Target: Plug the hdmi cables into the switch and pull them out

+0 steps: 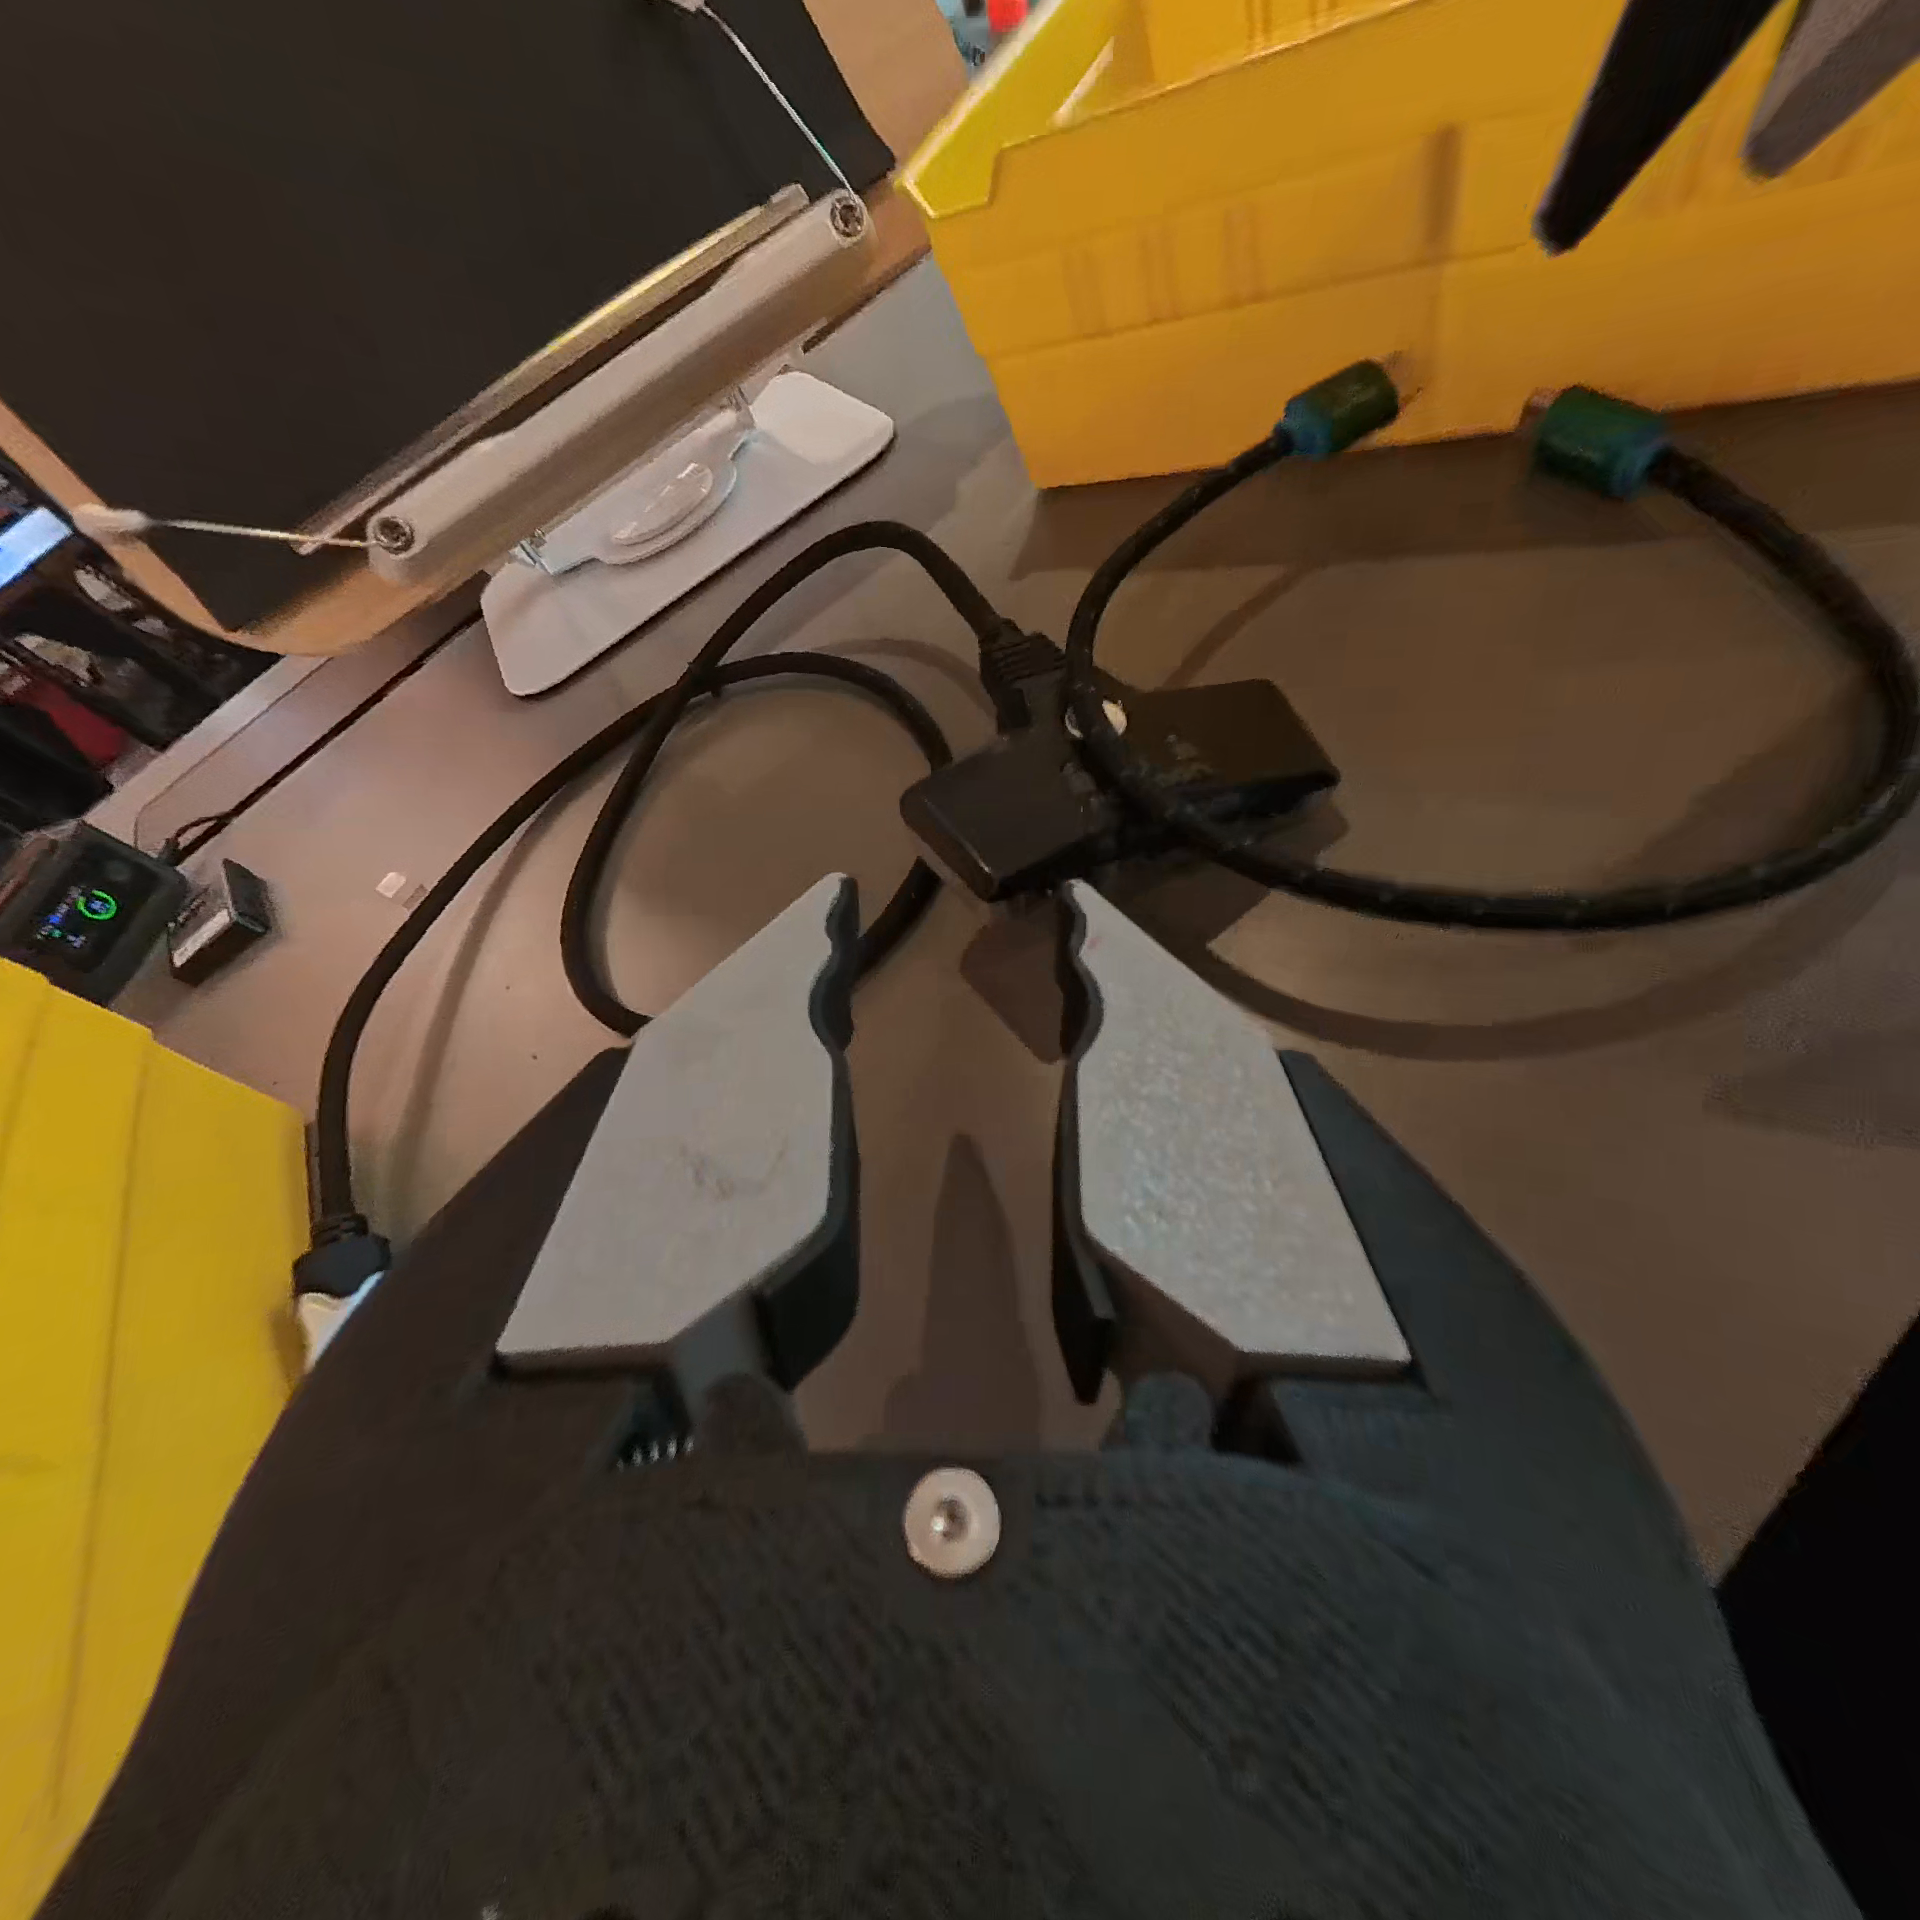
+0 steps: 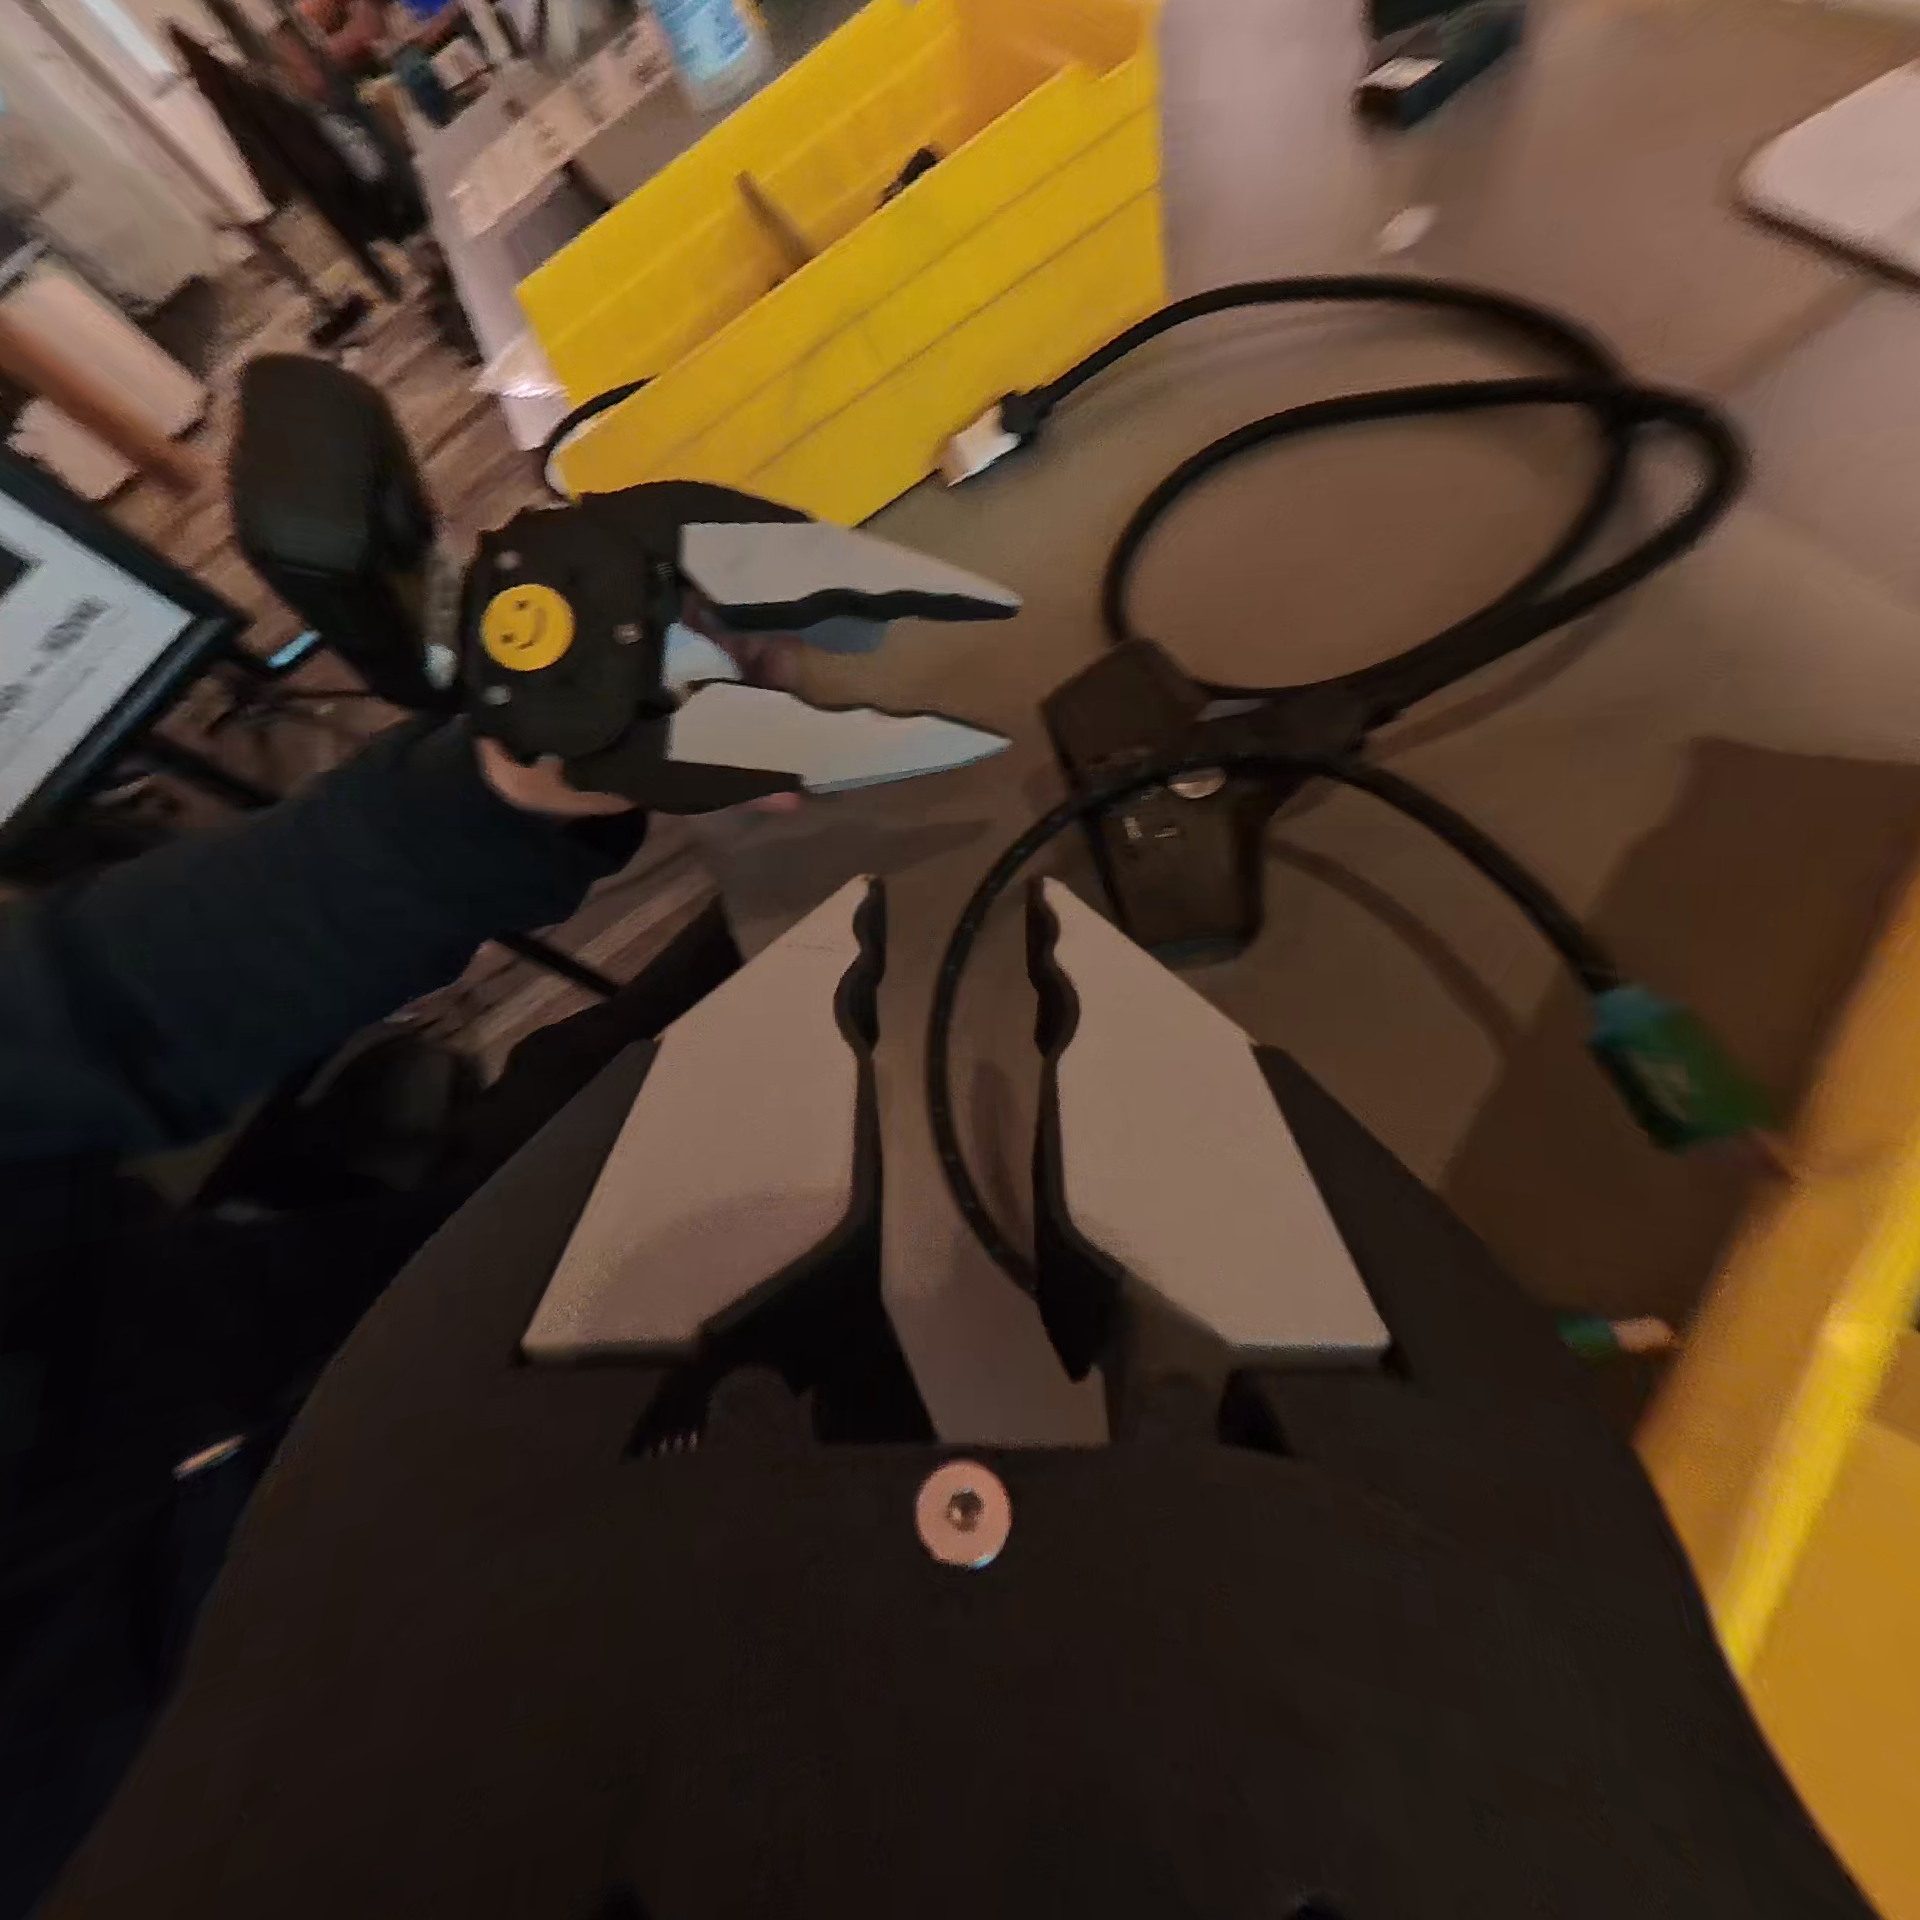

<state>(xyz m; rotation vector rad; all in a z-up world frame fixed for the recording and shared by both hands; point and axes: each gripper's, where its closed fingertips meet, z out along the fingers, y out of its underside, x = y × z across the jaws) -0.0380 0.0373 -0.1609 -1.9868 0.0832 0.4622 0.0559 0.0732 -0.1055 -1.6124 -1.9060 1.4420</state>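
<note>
Your left gripper (image 1: 956, 914) is hovering open just before the black switch (image 1: 1122, 790).
Your right gripper (image 2: 951, 914) is gaping empty above a braided cable (image 2: 966, 997).

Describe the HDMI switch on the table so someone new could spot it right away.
Start at the yellow bin at the back of the brown table. In front of it, black cables loop and cross over one spot. There lies the switch, a small flat black box, the only boxy thing among the round cables and green-tipped plugs.
</note>
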